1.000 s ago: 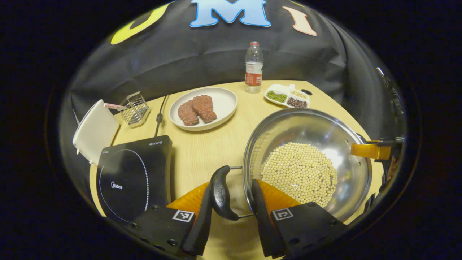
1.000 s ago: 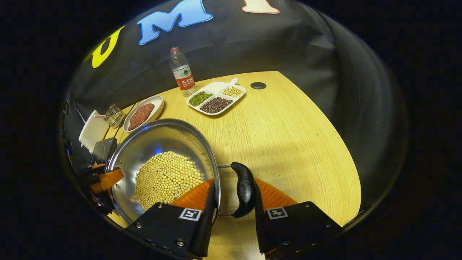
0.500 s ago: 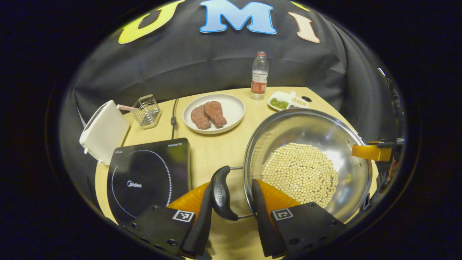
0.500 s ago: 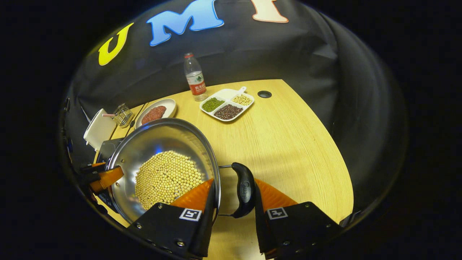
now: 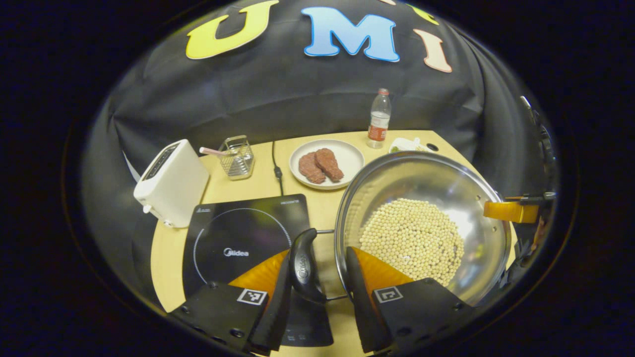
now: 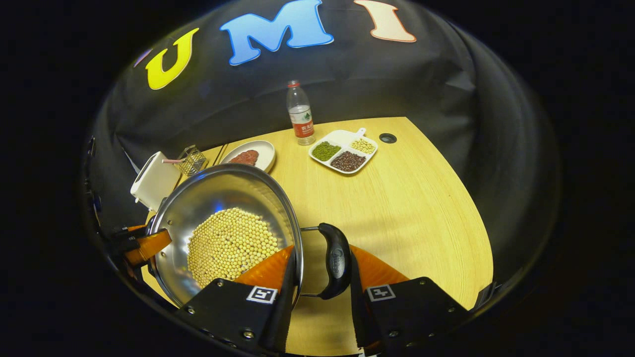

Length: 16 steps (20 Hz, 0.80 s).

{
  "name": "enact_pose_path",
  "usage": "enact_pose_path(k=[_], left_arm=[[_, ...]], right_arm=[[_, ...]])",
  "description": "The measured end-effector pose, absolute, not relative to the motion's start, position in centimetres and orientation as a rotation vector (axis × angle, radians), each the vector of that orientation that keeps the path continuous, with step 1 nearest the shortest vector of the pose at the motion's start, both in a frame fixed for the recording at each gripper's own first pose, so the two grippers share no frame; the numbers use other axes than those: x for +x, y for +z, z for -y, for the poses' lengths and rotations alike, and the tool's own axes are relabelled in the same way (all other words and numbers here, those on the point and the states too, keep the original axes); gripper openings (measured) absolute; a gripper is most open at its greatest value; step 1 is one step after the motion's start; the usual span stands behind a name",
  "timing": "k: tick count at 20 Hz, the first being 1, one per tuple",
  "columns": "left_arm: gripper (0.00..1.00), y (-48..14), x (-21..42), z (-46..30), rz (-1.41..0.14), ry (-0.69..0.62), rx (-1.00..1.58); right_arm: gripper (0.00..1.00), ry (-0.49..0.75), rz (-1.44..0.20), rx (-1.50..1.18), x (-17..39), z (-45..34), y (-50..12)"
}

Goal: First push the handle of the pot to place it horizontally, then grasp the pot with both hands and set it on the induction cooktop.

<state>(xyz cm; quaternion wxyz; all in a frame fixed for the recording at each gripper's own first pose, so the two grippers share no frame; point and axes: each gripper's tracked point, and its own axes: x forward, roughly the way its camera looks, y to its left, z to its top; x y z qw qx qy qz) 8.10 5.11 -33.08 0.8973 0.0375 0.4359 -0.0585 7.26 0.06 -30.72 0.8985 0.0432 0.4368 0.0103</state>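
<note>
Induction cooktop with bare glass top, white toaster close at its far-left corner, wire basket and black cable behind it, plate of meat behind the steel pot, wide bare wooden table right of the pot, bean tray and bottle at far edge
</note>
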Motion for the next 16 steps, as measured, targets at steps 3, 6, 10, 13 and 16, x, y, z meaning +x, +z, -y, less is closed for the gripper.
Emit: enact_pose_path(k=[3, 6, 10, 13, 16], left_arm=[[0.6, -32.3, 7.8, -8.0, -0.891, -0.111, 0.071], [0.6, -31.7, 7.3, -10.6, -0.888, -0.102, 0.069], [0.6, -31.2, 6.8, -14.6, -0.885, -0.097, 0.068], [0.6, -31.5, 6.3, -17.2, -0.891, -0.089, 0.058], [0.6, -31.7, 5.9, -19.7, -0.894, -0.083, 0.065]], right_arm=[[0.51, 0.035, -0.89, 0.08, 7.2, -2.5, -30.1], [0.51, 0.041, -0.887, 0.078, 7.1, -5.1, -29.8], [0.51, 0.046, -0.894, 0.084, 6.7, -8.7, -29.9], [0.51, 0.053, -0.892, 0.077, 6.4, -11.2, -30.2], [0.51, 0.059, -0.898, 0.082, 6.2, -13.7, -30.7]])
